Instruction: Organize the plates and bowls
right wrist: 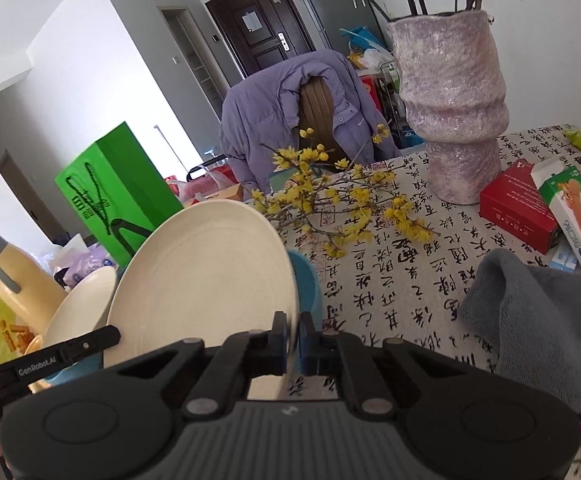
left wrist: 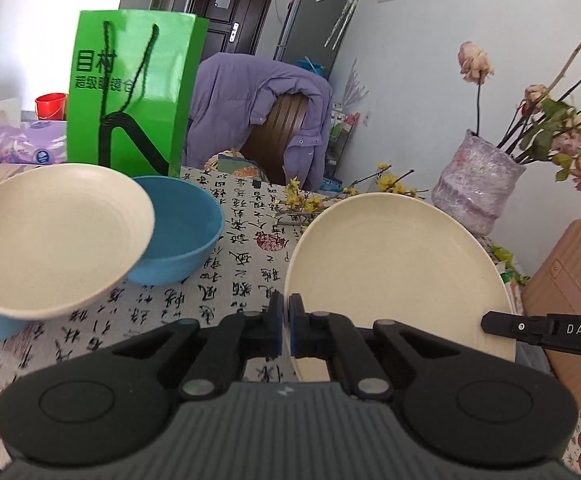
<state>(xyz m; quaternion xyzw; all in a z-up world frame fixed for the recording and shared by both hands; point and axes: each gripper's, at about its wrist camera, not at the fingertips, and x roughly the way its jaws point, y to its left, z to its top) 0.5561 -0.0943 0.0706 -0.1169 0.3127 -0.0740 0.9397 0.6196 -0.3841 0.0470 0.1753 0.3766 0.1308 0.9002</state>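
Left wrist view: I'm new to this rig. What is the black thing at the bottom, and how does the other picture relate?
There is no robot arm. A person holds one tool in each hand, with a camera looking along its fingers. The black shape is the left hand-held gripper, pinching the rim of a tilted cream plate. The other picture looks from the right hand-held gripper, which appears to pinch the same plate's opposite rim. On the calligraphy tablecloth a second cream plate leans on a blue bowl. A green bag, a vase and a grey towel are there too.
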